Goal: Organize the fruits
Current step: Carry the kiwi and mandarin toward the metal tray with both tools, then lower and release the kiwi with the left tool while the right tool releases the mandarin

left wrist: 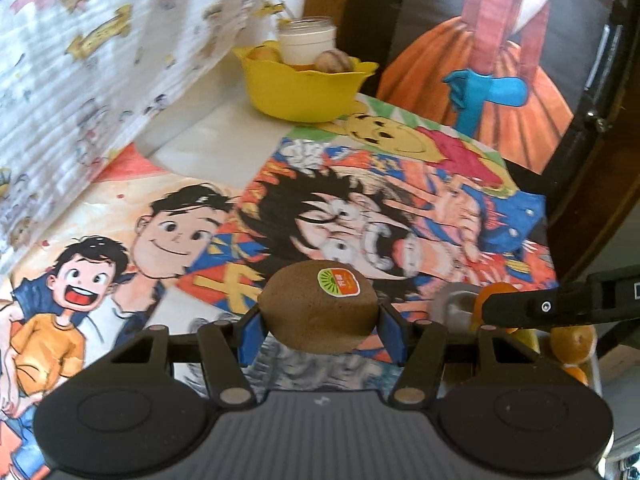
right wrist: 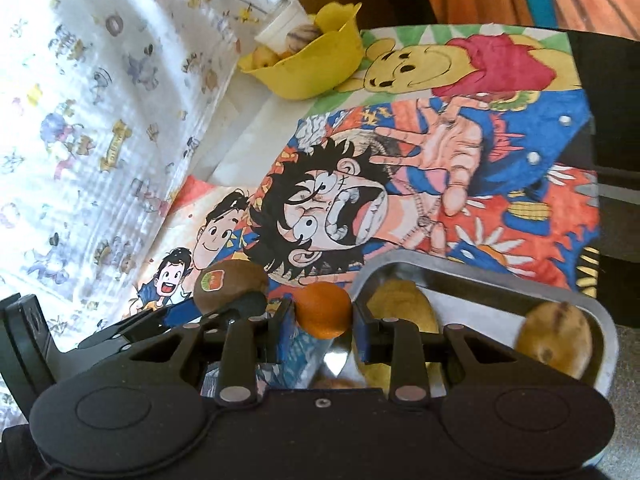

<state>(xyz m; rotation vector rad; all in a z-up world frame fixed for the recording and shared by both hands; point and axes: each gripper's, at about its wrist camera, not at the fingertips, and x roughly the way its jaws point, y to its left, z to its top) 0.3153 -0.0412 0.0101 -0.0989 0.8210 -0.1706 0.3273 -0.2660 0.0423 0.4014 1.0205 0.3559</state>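
Cartoon drawings cover the table [left wrist: 208, 184], where a yellow bowl [left wrist: 300, 88] already holding fruit sits at the far edge beside a white jar [left wrist: 307, 42]. Left gripper [left wrist: 320, 330], its jaws half spread, clamps a stickered kiwi [left wrist: 320, 312] above the near edge, while the right gripper [right wrist: 323, 326], nearly closed, pinches a small orange [right wrist: 324, 310]. Both appear lifted from the metal tray [right wrist: 600, 320] at the near right corner, where other fruit remains, probably bound for the bowl.

Yellow bowl [left wrist: 304, 88] contents half hidden; metal tray [right wrist: 600, 320] cut off by tongs body.
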